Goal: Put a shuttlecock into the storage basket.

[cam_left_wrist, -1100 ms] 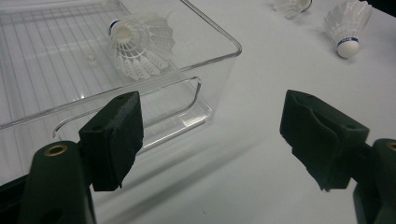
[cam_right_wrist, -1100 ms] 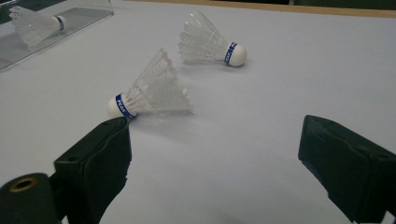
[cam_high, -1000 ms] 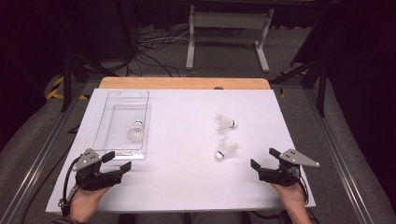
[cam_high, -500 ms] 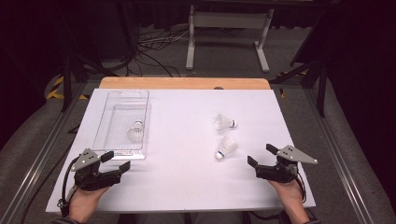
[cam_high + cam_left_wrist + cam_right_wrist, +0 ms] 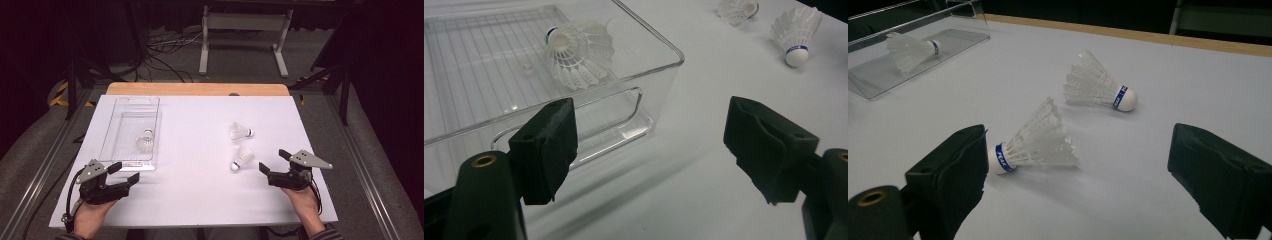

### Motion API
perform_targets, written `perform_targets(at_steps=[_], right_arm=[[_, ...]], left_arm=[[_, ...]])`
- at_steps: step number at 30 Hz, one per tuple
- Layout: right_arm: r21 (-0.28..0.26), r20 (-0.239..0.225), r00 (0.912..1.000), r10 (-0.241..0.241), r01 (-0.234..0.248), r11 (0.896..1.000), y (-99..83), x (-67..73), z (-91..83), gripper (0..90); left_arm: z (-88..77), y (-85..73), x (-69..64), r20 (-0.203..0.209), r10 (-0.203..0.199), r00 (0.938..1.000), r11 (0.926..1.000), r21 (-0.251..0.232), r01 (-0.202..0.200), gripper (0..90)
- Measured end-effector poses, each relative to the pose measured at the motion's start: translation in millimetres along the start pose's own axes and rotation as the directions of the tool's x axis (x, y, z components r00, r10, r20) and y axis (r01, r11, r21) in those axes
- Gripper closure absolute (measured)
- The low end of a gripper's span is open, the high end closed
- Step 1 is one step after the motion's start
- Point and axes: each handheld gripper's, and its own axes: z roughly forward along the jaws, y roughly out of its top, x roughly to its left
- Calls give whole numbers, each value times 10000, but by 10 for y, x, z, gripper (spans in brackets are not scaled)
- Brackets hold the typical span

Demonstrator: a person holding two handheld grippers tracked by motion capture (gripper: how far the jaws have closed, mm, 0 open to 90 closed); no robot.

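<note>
Tabletop: broad white rectangular tabletop (image 5: 200, 200) with a wooden strip along its far edge; both pairs of fingers hover low over its near part.
Bin: clear rectangular plastic bin with a ribbed floor (image 5: 120, 120), just ahead of the left fingers; in the left gripper view its near corner (image 5: 649, 120) lies between them.
Left fingers: black two-part fingers of the left gripper (image 5: 123, 172), apart, holding nothing, pointing toward the bin's near end.
Right fingers: black two-part fingers of the right gripper (image 5: 274, 162), apart, holding nothing, pointing at the nearer loose shuttlecock.
Nearer shuttlecock: white feathered shuttlecock with a blue band and white cork (image 5: 243, 158), lying on its side just ahead of the right fingers; in the right gripper view (image 5: 1035, 140) its cork sits close to the left one.
Farther shuttlecock: a second white shuttlecock of the same kind (image 5: 240, 131), lying beyond the first.
Binned shuttlecock: a third white shuttlecock (image 5: 145, 142), inside the bin, ahead of the left fingers.
</note>
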Motion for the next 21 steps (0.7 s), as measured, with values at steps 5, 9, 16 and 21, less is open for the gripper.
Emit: perform_targets(at_steps=[5,9,16,21], right_arm=[[78,-59,10000,-56,57,10000,40,20,66,104],[118,-130,9999,-76,78,9999,78,44,121,106],[106,-241,9997,-12,14,9999,133,74,239,109],[417,-251,9997,-49,59,9991,176,88,302,121]], left_arm=[[-1,1,0,1,-11,10000,10000,-4,11,226],[1,0,-3,21,-10,10000,10000,-25,10,226],[0,0,-2,16,5,10000,10000,-35,-5,226],[2,0,-3,37,49,10000,10000,-30,-49,226]])
